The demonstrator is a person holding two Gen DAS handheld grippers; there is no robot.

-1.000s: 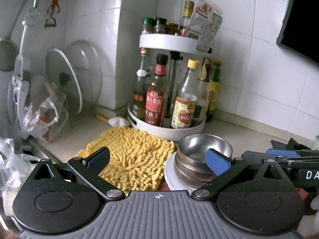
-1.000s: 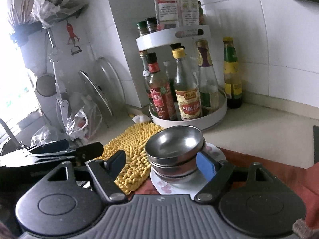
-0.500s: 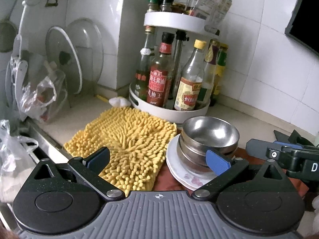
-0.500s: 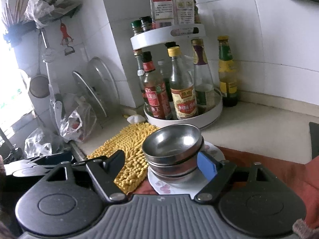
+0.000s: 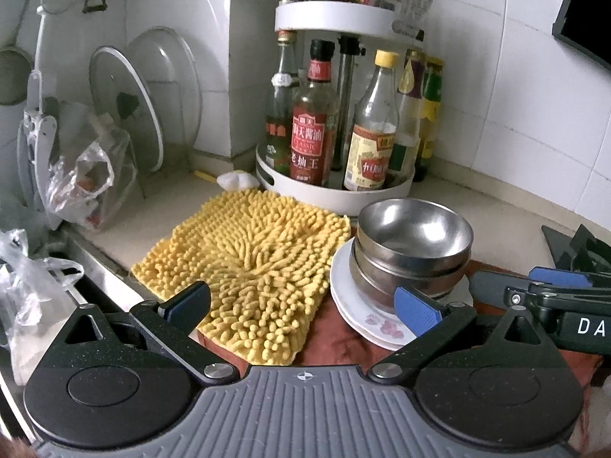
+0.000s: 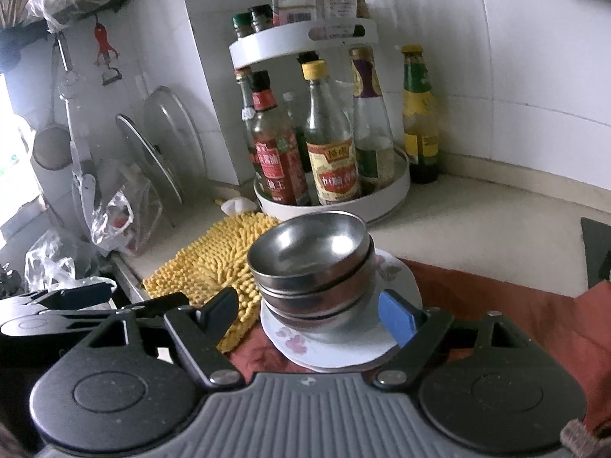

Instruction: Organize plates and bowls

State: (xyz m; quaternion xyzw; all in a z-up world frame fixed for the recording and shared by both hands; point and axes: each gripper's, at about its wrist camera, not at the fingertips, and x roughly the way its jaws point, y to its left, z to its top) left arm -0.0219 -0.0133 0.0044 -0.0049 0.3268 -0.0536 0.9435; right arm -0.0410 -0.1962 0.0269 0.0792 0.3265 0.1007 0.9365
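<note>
three steel bowls (image 6: 311, 263) nest in one stack at frame centre, on two white plates (image 6: 343, 347). one yellow mat (image 5: 248, 267) left of centre, two glass lids (image 5: 126, 103) at left, one two-tier rack (image 5: 336, 191) above.

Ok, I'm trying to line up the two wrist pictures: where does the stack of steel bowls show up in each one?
Left wrist: the stack of steel bowls sits right of centre on the white plates, beside the yellow mat.
Right wrist: the stack is at centre, just ahead of the open tongs.
Shared landmark: the white bottle carousel behind the bowls.
</note>
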